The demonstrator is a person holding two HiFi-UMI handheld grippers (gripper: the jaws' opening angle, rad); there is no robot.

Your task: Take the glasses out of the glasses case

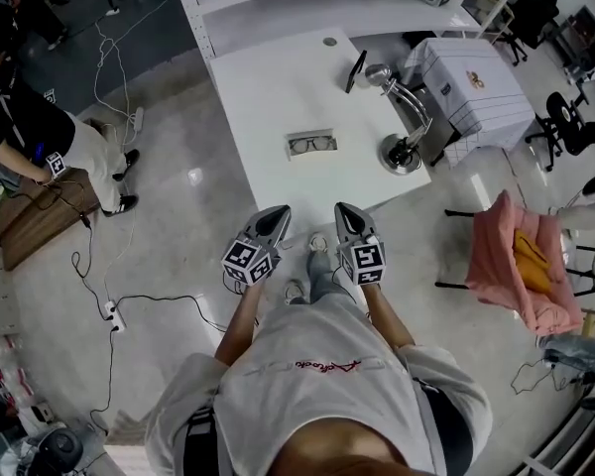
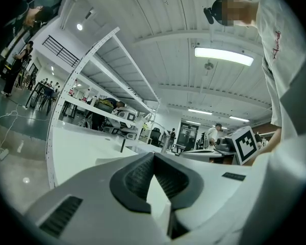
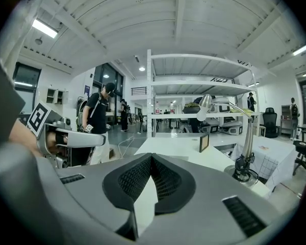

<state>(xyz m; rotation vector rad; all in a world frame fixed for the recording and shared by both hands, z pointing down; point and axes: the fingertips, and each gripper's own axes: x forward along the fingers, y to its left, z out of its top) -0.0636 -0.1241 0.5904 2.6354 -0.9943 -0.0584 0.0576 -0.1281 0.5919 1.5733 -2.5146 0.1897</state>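
Observation:
An open glasses case (image 1: 311, 145) lies in the middle of the white table (image 1: 268, 87), and dark-framed glasses (image 1: 312, 144) rest inside it. Both grippers hang just short of the table's near edge, pointing toward it. My left gripper (image 1: 278, 212) is shut with nothing between its pads (image 2: 137, 177). My right gripper (image 1: 342, 209) is also shut and empty, its pads (image 3: 166, 180) meeting at the tip. In the right gripper view the tabletop (image 3: 183, 154) stretches ahead. The case is not seen in either gripper view.
A chrome desk lamp (image 1: 405, 117) stands on the table's right side, with a black upright stand (image 1: 356, 70) behind it. A white checked box (image 1: 471, 92) sits beyond. A pink cloth (image 1: 511, 266) drapes a chair at right. Cables and a power strip (image 1: 113, 315) lie on the floor at left, near a person (image 1: 25, 132).

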